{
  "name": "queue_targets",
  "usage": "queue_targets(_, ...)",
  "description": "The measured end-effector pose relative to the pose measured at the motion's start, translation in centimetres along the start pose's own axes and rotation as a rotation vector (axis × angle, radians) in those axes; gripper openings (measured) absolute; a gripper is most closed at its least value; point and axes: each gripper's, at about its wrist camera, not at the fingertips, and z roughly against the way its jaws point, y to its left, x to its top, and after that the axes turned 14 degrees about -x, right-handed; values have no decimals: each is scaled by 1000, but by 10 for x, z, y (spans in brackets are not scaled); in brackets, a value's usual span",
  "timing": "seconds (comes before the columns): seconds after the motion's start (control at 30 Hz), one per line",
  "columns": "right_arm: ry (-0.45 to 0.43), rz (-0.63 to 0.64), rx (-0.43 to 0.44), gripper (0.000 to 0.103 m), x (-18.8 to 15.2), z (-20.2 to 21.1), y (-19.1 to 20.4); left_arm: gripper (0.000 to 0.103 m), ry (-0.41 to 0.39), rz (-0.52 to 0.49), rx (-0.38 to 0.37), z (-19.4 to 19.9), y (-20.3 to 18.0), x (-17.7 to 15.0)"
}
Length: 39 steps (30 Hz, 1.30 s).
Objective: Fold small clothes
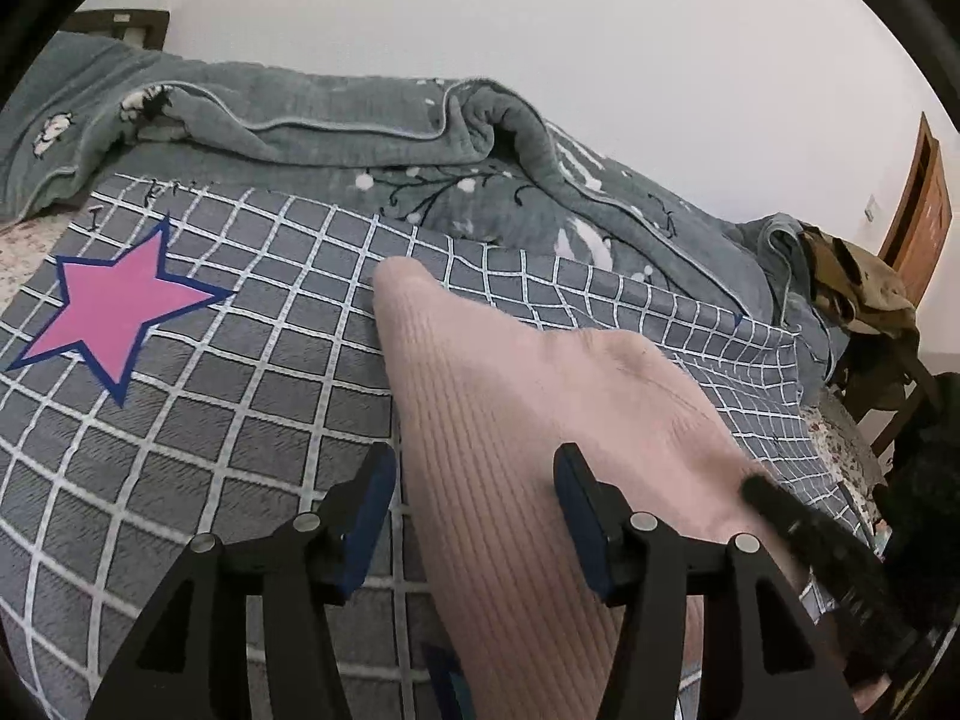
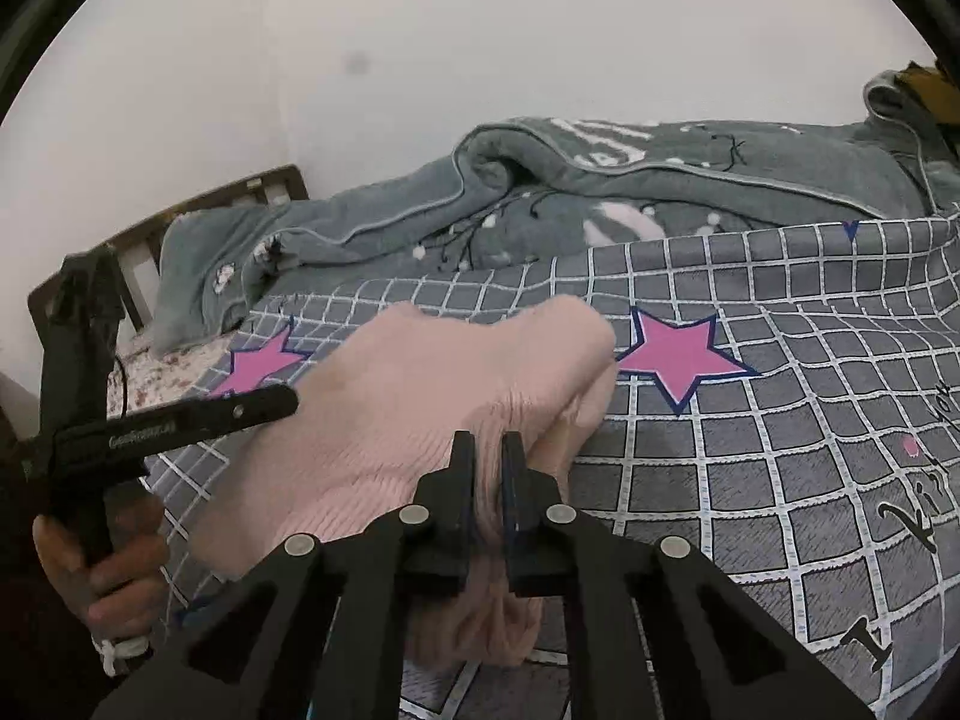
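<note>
We see the pink sweater (image 2: 384, 420) lying on the grid blanket (image 2: 750, 480) of the bed, between two pink stars (image 2: 678, 357). The right gripper (image 2: 487, 450) has its jaws clenched on a bunch of the sweater's near edge. The left gripper (image 1: 474, 480) hangs over the sweater's left part with jaws released wide. A grey quilt (image 1: 336, 138) lies at the far side, near the wall (image 1: 540, 12).

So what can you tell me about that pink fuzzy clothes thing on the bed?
The pink garment is pale, soft-looking ribbed knit, maybe a small sweater. It lies bunched and partly folded on the grey checked blanket, near a pink star. The right gripper is shut on a pinch of its fabric. The left gripper is open, its fingers straddling one long ribbed part.
</note>
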Motion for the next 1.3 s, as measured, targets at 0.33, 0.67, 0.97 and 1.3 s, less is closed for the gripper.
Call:
queue_targets(0.33, 81, -42, -41, 19, -8, -3, -24, 56, 20, -53, -47, 32, -16, -32)
queue_targets(0.67, 8, 168, 4, 30, -22, 42, 16, 60, 102, -327, -37, 45, -58, -74)
queue_targets(0.97, 43, 137, 49, 39, -35, 41, 4, 60, 129, -382, 66, 26, -67, -82)
queue_targets(1.3, 88, 130, 99, 42, -42, 35, 7, 28, 72, -290, 30, 36, -49, -73)
